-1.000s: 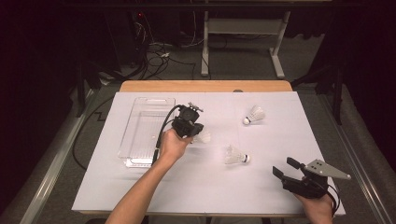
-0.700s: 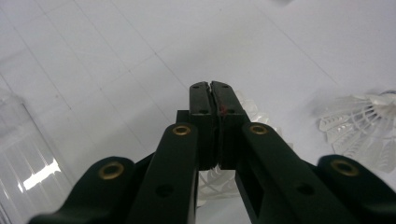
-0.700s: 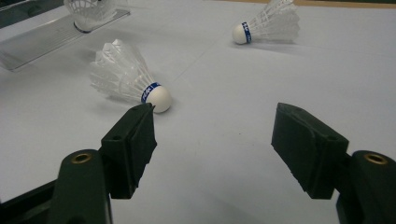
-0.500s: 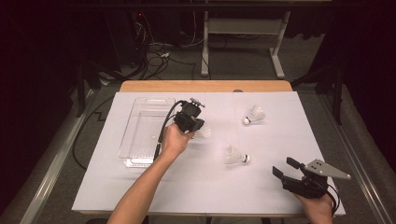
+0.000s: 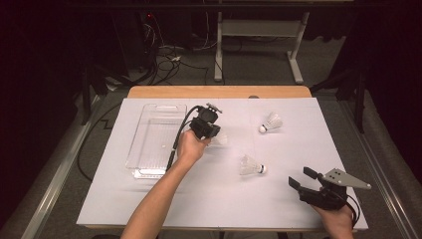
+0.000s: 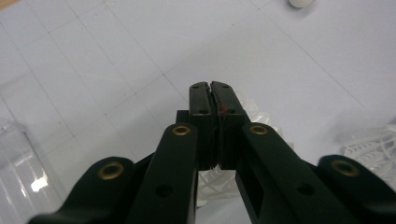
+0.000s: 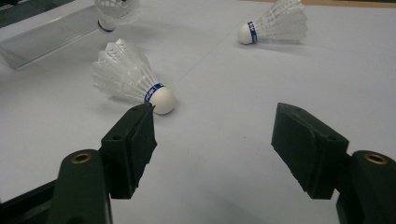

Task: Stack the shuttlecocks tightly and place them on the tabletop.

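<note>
Three shuttlecocks show in the high view, all on the white sheet [image 5: 164,199] covering the table. One shuttlecock [image 5: 219,138] sits at the centre of the frame, clenched in the left gripper [image 5: 213,133], just right of the clear plastic tray [image 5: 144,164]; in the left gripper view the black jaws meet tip to tip with white feathers [image 6: 250,109] bulging out behind and below them. A second shuttlecock [image 5: 251,166] lies on its side right of centre, cork pointing right, and a third [image 5: 271,122] lies in the upper right, well apart from it. At the lower right of the high view the right gripper [image 5: 302,180] rests with its jaws spread and nothing between them.
</note>
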Demonstrator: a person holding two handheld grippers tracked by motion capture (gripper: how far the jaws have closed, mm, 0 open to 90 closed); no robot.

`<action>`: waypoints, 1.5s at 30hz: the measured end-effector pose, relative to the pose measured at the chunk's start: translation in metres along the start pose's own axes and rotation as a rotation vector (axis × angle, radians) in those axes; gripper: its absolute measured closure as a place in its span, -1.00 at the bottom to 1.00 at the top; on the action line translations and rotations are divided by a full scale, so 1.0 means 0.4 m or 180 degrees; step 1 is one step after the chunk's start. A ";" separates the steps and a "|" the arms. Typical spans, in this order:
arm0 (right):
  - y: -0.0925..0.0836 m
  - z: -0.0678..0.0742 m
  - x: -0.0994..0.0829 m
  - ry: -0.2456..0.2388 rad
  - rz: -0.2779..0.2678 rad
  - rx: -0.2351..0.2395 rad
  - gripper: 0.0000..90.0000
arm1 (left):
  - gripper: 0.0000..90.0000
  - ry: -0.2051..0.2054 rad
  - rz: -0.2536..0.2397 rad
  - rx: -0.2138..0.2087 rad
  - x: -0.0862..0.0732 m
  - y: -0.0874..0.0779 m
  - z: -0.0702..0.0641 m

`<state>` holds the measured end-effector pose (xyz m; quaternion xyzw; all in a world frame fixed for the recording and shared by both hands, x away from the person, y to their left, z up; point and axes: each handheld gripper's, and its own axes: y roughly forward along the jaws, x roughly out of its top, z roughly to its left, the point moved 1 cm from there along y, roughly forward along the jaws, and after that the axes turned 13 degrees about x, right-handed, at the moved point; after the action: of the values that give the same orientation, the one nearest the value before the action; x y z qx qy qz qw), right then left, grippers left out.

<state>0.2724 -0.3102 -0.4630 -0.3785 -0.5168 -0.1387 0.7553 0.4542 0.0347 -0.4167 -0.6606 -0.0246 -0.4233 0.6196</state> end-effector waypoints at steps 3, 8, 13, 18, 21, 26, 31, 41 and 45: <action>0.000 0.000 0.000 0.0007 0.0001 0.0000 -0.32 | 0.95 -0.0003 -0.0009 0.0003 0.002 0.011 -0.003; -0.001 -0.001 -0.001 0.0019 -0.0002 -0.0007 -0.32 | 0.95 0.0006 0.0011 0.0045 0.008 0.024 -0.007; 0.000 0.000 -0.001 0.0009 0.0008 0.0004 -0.32 | 0.94 0.0057 -0.0003 0.0071 0.016 0.029 -0.020; -0.001 0.000 -0.001 0.0013 0.0002 -0.0001 -0.32 | 0.93 0.0062 0.0027 0.0085 0.017 0.045 -0.027; -0.001 0.001 -0.001 0.0010 0.0003 0.0007 -0.32 | 0.93 0.0071 0.0044 0.0092 0.016 0.052 -0.030; -0.001 0.000 -0.001 0.0019 0.0003 0.0005 -0.32 | 0.93 0.0032 0.0062 0.0071 0.020 0.059 -0.034; 0.001 0.000 -0.001 0.0007 0.0013 0.0009 -0.32 | 0.93 0.0032 0.0054 0.0074 0.021 0.064 -0.038; 0.001 0.000 -0.001 0.0011 0.0013 0.0016 -0.32 | 0.92 0.0043 0.0098 0.0075 0.030 0.085 -0.053; 0.002 0.000 -0.001 0.0014 0.0014 0.0015 -0.32 | 0.92 0.0043 0.0093 0.0081 0.033 0.091 -0.056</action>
<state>0.2727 -0.3099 -0.4636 -0.3775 -0.5146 -0.1367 0.7576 0.4712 0.0011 -0.4409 -0.6501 -0.0162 -0.4183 0.6341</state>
